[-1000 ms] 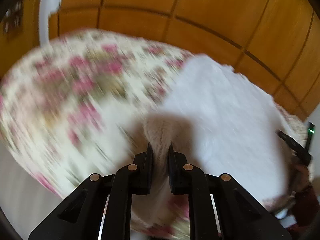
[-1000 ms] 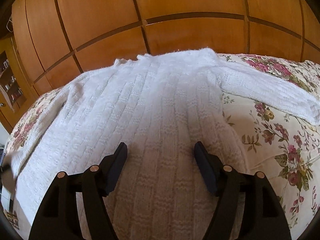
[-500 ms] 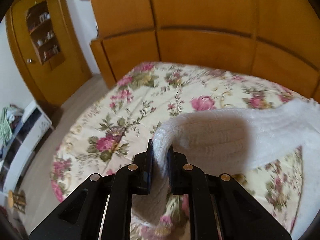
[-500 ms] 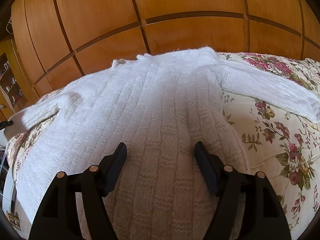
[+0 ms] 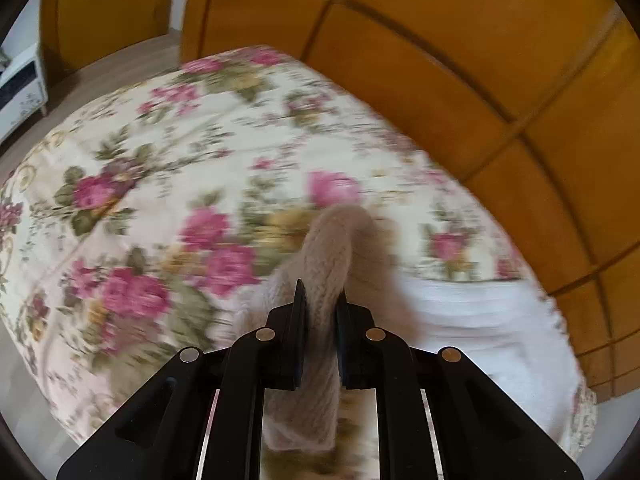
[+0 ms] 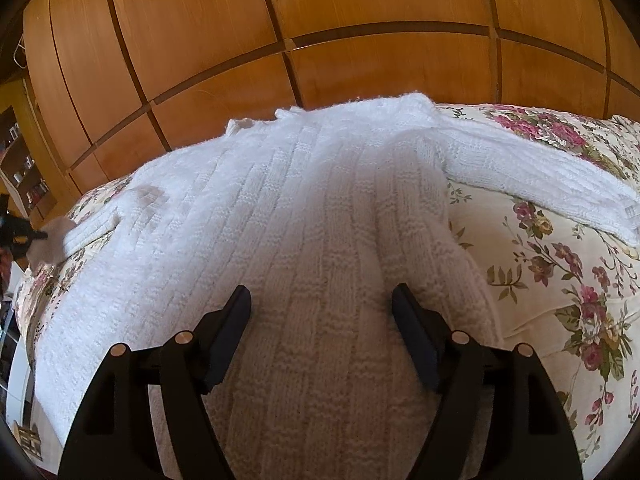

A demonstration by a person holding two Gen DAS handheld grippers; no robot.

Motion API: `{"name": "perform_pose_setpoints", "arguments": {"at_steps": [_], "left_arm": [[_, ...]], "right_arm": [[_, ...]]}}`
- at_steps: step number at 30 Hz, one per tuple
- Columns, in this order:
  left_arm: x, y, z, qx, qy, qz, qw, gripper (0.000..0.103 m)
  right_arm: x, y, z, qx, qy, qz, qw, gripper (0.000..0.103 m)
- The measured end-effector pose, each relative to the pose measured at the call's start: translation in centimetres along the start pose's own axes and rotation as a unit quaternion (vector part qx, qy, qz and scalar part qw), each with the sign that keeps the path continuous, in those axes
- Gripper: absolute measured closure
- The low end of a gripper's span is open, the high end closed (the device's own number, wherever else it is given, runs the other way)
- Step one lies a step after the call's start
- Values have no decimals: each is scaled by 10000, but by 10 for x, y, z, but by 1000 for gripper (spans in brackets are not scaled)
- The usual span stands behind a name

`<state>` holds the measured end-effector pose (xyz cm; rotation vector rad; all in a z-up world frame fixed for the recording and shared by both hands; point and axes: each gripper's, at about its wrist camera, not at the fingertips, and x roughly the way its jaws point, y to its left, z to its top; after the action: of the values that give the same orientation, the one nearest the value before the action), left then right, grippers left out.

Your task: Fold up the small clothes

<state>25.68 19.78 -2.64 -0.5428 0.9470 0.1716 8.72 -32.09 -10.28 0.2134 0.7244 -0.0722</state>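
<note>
While the left wrist view is blurred, I can confirm that the left hand-held gripper (image 5: pixel 320 304) is clenched on a sleeve end (image 5: pixel 324 264) of the white knitted sweater (image 6: pixel 304 232). The knit fills the narrow gap between the two fingers and rises forward above them as a rounded fold. In this view the rest of the garment appears only as a blurred white band at the right, lying on the bed (image 5: pixel 152 168), whose cover carries a pink rose print.

In the right wrist view, I see the right hand-held gripper (image 6: pixel 322 320) released, its fingers set wide apart above the lower body of the sweater. I cannot tell whether the fingertips touch the knit. The sweater lies spread flat on the bed, with its neck edge at the far side, close to the wooden panelled wall (image 6: pixel 360 40).

- Right sleeve (image 6: pixel 540 180): extended across the floral cover toward the right, lying flat.
- Other sleeve: at the far left edge of the right wrist view, where its end is lifted off the cover and meets the black tip of the left hand-held gripper.

Beyond the bed in the left wrist view I see a wooden floor and a white cabinet (image 5: pixel 20 84) at the left edge.
</note>
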Motion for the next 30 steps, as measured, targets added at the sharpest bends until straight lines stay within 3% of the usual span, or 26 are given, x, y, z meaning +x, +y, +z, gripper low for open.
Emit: {"name": "perform_pose_setpoints", "arguments": {"at_steps": [4, 8, 16, 19, 25, 26, 27, 29, 30], "left_arm": [[-17, -52, 7, 217, -82, -427, 9988, 92], [-28, -123, 8, 548, 36, -1083, 9926, 92], [-17, -247, -11, 1483, 335, -1574, 9758, 92], [-10, -292, -28, 2009, 287, -1605, 9660, 92], [21, -359, -84, 2939, 396, -1794, 9380, 91], [28, -368, -98, 3123, 440, -1827, 9312, 79], [33, -372, -108, 3304, 505, -1788, 9254, 55], [39, -371, -128, 3484, 465, -1814, 9184, 21], [38, -366, -134, 3491, 373, -1890, 9171, 21]], "right_arm": [[0, -1, 0, 24, -6, 43, 10000, 30], [-1, -1, -1, 51, -17, 84, 10000, 29], [-3, -4, -1, 117, -48, 168, 9998, 29], [-3, -5, -2, 142, -47, 199, 9997, 29], [-2, -7, -2, 183, -42, 233, 9996, 29], [-2, -7, -2, 182, -39, 229, 9996, 29], [-2, -7, -2, 181, -36, 225, 9996, 29], [-1, -7, -2, 179, -32, 218, 9996, 29], [-1, -7, -2, 182, -33, 222, 9996, 29]]}}
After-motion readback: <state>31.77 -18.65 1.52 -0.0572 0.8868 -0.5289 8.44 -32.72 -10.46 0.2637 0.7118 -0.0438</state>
